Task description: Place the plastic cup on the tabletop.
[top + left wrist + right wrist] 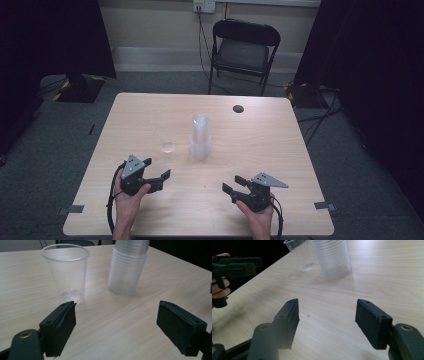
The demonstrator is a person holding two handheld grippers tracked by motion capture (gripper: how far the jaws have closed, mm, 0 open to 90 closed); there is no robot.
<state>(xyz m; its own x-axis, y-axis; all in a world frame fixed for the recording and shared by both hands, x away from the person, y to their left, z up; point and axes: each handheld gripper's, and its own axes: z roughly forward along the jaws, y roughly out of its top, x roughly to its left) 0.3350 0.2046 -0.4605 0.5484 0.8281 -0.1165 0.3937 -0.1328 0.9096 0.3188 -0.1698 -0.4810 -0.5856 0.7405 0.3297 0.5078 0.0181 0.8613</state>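
A stack of clear plastic cups [200, 137] stands upright near the middle of the desk [280, 150], with a single clear cup [168, 146] just beside it on its left, apart from it. The left gripper [159, 174] sits nearer the person than the single cup, fingers [61, 325] spread and grasping nothing. The right gripper [233, 184] sits nearer the person than the stack and to its right, fingers [372, 322] likewise released and empty.

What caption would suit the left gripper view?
Open tongs face a single clear cup and a stack of cups on a wooden table.
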